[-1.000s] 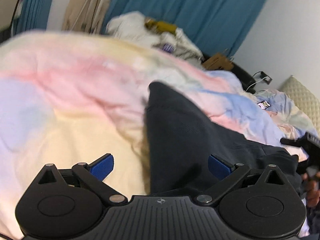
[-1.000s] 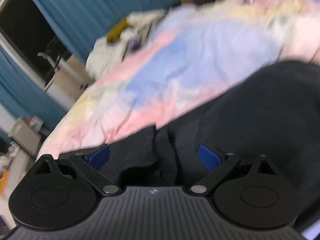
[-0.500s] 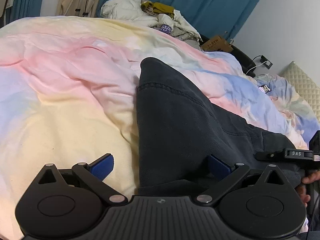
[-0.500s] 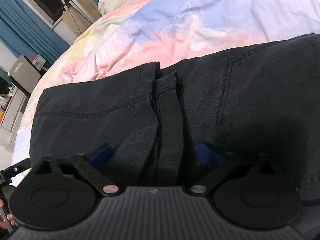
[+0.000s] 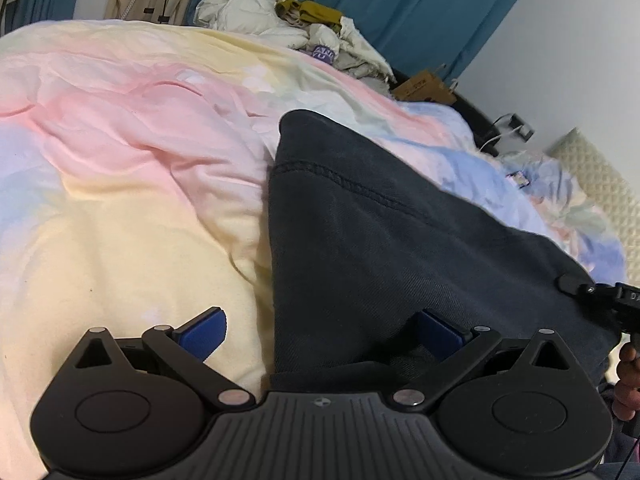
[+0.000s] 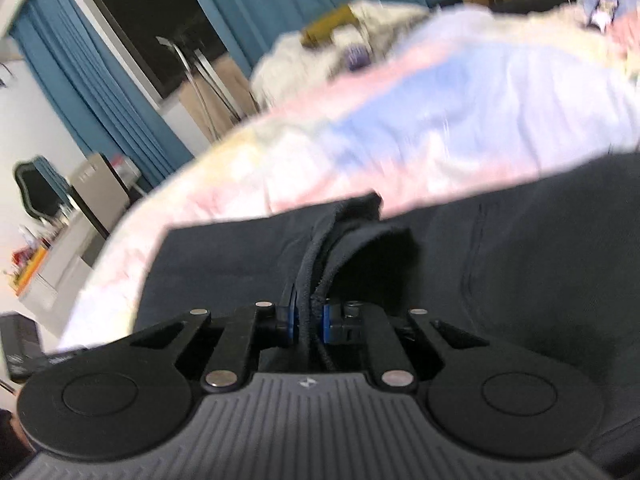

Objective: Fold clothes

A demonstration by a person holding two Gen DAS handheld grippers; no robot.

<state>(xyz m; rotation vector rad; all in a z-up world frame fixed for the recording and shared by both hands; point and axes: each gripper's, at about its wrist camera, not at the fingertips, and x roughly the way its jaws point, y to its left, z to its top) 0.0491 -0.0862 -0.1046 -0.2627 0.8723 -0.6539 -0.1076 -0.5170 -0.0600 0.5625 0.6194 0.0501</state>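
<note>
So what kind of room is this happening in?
Most likely a bedroom: a pastel duvet covers a bed, teal curtains hang behind it, and loose laundry is heaped at the far side.

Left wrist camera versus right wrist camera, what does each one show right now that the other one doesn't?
Only the left wrist view shows the left gripper, jaws wide open over the edge of the dark trousers, plus the quilted pillow by the wall. Only the right wrist view shows the right gripper shut on a bunched seam of the trousers, along with a dark window and a grey cabinet. Both show the trousers, the pastel duvet, the pile of pale laundry and blue curtains.
</note>
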